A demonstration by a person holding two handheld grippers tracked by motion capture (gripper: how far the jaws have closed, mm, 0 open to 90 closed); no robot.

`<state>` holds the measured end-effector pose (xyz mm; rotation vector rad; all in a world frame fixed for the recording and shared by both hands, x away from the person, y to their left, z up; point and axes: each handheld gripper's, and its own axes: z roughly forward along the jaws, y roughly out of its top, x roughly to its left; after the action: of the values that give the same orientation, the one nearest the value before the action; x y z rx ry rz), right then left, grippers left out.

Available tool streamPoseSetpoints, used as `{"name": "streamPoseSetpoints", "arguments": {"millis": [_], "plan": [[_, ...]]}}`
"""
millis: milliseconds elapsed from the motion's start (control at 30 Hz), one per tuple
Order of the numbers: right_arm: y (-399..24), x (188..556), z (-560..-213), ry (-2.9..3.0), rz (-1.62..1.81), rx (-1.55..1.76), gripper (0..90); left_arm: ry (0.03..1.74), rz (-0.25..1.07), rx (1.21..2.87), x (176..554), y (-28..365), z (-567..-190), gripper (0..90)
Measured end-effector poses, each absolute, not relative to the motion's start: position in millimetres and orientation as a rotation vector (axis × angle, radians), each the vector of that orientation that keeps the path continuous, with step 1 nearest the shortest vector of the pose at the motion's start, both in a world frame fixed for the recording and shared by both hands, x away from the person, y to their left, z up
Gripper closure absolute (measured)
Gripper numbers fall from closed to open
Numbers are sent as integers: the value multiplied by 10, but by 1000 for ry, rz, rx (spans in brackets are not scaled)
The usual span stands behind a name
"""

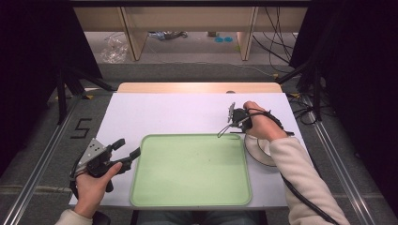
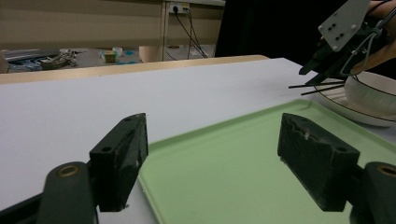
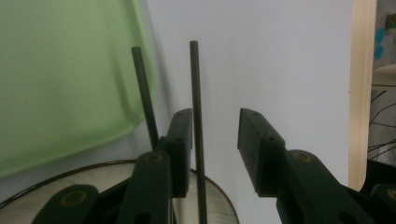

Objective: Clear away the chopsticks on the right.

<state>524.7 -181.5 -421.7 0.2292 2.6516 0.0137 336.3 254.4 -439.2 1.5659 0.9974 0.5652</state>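
Left tool [image 1: 130, 149]: I hold it at the bench's left front, just off the tray's left edge, jaws spread wide and pointing right, toward the tray. Nothing sits between them. In the left gripper view the two black jaws [image 2: 212, 161] frame the tray's near left corner.
Left hand [image 1: 94, 185]: wrapped around the tool's grip, grey plate on top, pale sleeve at the bottom edge.
Bench [image 1: 155, 112]: white top with a wooden strip along the far edge.
Tray [image 1: 141, 187]: pale green, rounded corners, lying flat in the middle front of the bench; its surface is bare.
Chopsticks [image 1: 237, 132]: two thin dark sticks, lying over the bowl's rim with their tips toward the tray's far right corner. In the right gripper view one stick [image 3: 196, 112] runs up through the gap beside my left jaw, the other [image 3: 144, 93] lies outside that jaw.
Right tool [image 1: 233, 123]: above the bowl's far side, by the tray's far right corner. Jaws parted [image 3: 215, 140], not pressed on the stick; I cannot tell whether the left jaw touches it.
Bowl [image 1: 258, 152]: white with a dark rim line, on the bench just right of the tray, partly under my right wrist.
Right hand [image 1: 260, 123]: gripping the tool, cable trailing down along the pale sleeve.
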Motion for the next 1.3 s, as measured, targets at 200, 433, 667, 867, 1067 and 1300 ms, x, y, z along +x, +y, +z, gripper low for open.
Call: {"name": "streamPoseSetpoints", "arguments": {"millis": [200, 433, 667, 867, 1067, 1300], "plan": [[-1791, 5307, -4247, 2699, -42, 196, 693, 1001, 558, 1562, 3366, 2547, -4396, 245], [-1772, 5374, -4343, 2728, -66, 199, 737, 1000, 559, 1563, 3367, 2547, -4396, 246], [-1769, 5387, -4352, 2711, -46, 212, 876, 1001, 557, 1560, 3367, 2547, -4396, 246], [-1738, 5383, -4183, 2626, 45, 174, 878, 1001, 559, 1562, 3369, 2546, -4396, 246], [-1722, 5363, -3975, 2541, 163, 215, 878, 1004, 559, 1560, 3367, 2546, -4396, 246], [-1720, 5341, -3654, 2422, 327, 267, 879, 1003, 560, 1561, 3367, 2546, -4395, 246]]}}
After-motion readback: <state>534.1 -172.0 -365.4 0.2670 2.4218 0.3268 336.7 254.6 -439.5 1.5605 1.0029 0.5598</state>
